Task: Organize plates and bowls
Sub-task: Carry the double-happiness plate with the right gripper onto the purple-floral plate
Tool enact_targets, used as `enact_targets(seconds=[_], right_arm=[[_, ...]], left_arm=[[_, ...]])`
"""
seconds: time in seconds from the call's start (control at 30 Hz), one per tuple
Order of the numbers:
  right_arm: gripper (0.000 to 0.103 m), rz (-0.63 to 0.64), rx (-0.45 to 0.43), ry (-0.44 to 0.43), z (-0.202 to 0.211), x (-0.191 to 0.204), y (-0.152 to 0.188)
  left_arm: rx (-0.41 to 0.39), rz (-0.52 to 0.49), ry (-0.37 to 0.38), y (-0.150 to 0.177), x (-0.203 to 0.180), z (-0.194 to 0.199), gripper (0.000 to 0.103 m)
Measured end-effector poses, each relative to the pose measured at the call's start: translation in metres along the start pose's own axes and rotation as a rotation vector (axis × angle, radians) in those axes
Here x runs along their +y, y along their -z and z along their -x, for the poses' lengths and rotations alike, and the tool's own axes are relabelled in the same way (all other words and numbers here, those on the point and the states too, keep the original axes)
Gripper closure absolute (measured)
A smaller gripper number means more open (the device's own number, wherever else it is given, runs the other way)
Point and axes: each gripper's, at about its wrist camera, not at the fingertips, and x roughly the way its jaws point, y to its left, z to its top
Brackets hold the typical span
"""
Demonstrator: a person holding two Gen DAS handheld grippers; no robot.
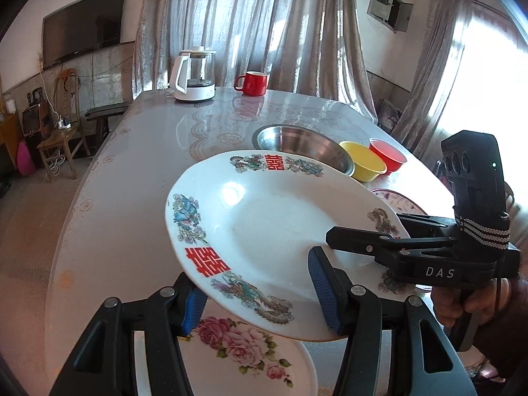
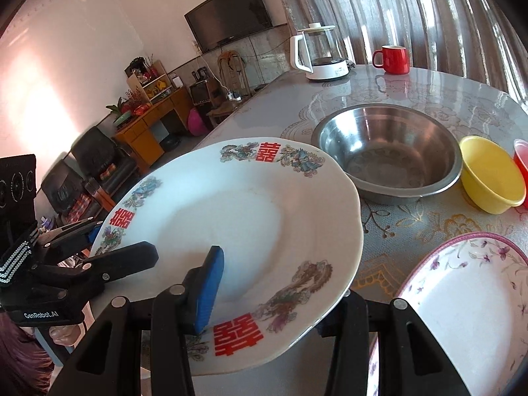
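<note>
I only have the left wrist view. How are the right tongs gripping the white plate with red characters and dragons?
Observer: The right tongs clamp the white plate with red characters and dragons at its near rim, one blue pad on top and the other finger underneath.
Operator: What is the plate half hidden behind those tongs?
Observer: A white plate with a purple rim and small purple flowers. It lies flat on the table, clear of the held plate.
Operator: Anything in the steel bowl?
Observer: The round stainless steel bowl is empty right down to its bottom.
</note>
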Motion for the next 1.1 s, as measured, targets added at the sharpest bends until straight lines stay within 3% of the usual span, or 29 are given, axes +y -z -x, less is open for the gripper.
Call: enact_targets(seconds=[0.37, 0.67, 0.83, 1.1], right_arm=[[0.060, -0.073, -0.070, 0.089, 0.072, -0.044, 0.039], [0.060, -0.187, -0.067, 0.184, 0.116, -0.097, 0.081], [0.060, -0.242, -0.044, 0.223, 0.121, -0.118, 0.096], [0.060, -0.281, -0.037, 0.243, 0.123, -0.130, 0.103]], left_arm=[[0.005, -0.097, 0.102, 0.000, -0.083, -0.008, 0.045], [0.078, -0.135, 0.193, 0.011, -0.151, -0.040, 0.045], [0.127, -0.134, 0.219, 0.016, -0.170, -0.059, 0.045], [0.163, -0.101, 0.229, 0.018, -0.169, -0.070, 0.045]])
